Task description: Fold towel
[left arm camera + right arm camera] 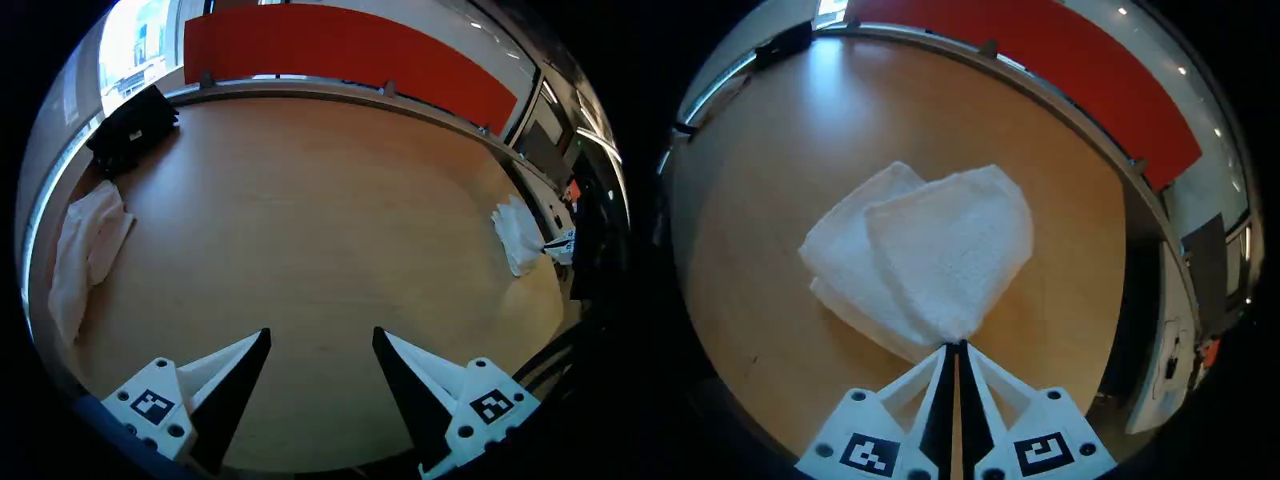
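The right claw (958,346) is closed, pinching the near corner of a folded white towel (944,248) that lies on the wooden desk (768,160). The left claw (322,340) hangs wide open over bare desk, well apart from the towel, holding nothing

Left gripper view: camera sits back over the near edge of the wooden table (320,240) and faces across it to the red panel (344,56) at 12 o'clock, with the left gripper (322,330) at 6. Wide, far look. Right gripper view: close in, tilted down on the towel (944,248), with the right gripper (958,344) at 6 and the panel at 1. Shared: tabletop, red panel, and the towel, small at 3 o'clock in the left gripper view.
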A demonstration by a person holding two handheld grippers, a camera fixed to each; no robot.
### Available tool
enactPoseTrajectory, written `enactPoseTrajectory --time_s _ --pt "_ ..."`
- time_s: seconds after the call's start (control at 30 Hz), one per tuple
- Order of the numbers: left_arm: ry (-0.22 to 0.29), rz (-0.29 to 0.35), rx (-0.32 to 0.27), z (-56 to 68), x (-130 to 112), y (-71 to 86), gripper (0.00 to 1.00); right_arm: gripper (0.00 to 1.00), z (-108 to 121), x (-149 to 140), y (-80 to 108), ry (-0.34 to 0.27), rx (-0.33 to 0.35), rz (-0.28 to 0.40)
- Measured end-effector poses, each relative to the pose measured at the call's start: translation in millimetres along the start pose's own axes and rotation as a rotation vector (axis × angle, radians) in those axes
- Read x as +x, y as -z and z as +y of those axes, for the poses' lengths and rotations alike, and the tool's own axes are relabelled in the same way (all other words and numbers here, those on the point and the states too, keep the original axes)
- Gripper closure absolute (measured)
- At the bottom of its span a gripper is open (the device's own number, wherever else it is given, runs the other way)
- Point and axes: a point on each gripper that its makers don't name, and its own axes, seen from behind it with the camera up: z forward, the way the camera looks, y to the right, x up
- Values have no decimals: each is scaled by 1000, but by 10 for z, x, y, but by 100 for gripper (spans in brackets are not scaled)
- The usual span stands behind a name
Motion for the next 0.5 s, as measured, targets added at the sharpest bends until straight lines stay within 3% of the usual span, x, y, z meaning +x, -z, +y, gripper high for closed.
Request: enactPoseTrajectory --time_s 0.5 --pt "-9 -7 2 4 -33 10 6 97 -153 -258 -237 -80 6 -33"
